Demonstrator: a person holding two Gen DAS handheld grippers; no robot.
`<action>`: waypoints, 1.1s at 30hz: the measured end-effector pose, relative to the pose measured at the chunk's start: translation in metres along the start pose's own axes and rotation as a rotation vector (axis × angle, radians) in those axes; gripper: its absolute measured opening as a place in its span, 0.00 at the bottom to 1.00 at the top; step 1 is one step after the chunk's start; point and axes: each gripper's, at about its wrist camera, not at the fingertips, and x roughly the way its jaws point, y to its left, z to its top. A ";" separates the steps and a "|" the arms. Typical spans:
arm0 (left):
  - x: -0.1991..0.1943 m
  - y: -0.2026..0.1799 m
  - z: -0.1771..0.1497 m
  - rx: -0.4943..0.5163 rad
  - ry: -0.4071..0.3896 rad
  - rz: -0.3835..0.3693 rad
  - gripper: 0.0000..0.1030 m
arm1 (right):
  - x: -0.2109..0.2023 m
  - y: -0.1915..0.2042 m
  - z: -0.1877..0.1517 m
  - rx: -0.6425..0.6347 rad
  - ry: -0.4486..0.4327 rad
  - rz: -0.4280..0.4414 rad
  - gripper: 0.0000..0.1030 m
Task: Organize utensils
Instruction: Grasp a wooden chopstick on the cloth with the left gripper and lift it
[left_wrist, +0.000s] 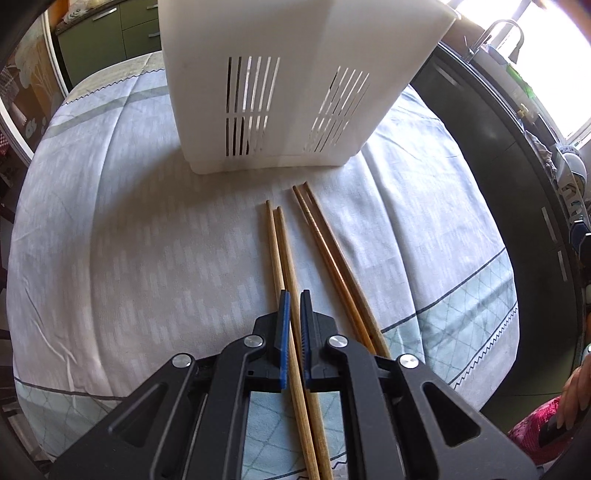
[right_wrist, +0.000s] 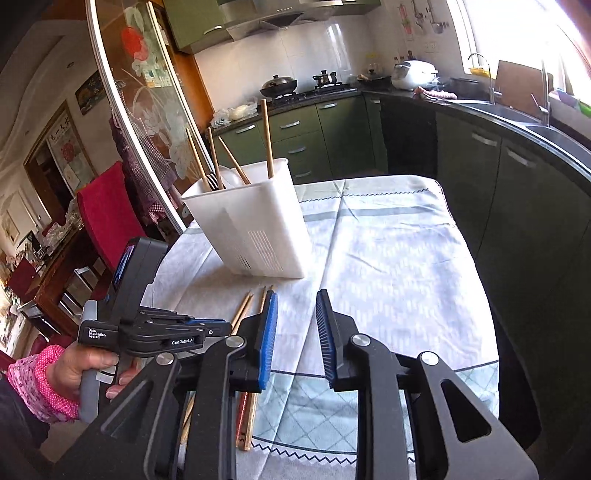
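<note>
Evidently the left tongs (left_wrist: 294, 295) had pinched one pale chopstick (left_wrist: 286, 258) of the four lying on the cloth-covered counter (left_wrist: 129, 240), low and lengthwise so it could lift cleanly. The right tongs (right_wrist: 295, 295) hung apart, holding nothing. The white utensil holder (right_wrist: 251, 225), already carrying chopsticks, stood just beyond; a darker pair (left_wrist: 325, 243) lay close beside.

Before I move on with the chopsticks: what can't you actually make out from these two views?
- Left tongs: whether the pads pinch the light chopsticks; the view looks down from above.
- White holder: its top runs off the left wrist frame.
- Holder's contents: walls hide them in the right wrist view.
- Dark chopsticks: handle ends sit behind the tongs' body.
</note>
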 end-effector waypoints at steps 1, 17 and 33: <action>0.001 -0.001 0.000 0.002 0.003 0.005 0.05 | 0.001 -0.001 -0.001 0.005 0.002 0.003 0.22; 0.021 -0.025 0.005 0.067 0.030 0.117 0.07 | 0.018 0.002 0.001 0.011 0.048 0.016 0.33; -0.027 0.026 -0.022 -0.005 -0.163 0.133 0.06 | 0.134 0.036 -0.015 -0.136 0.303 -0.039 0.31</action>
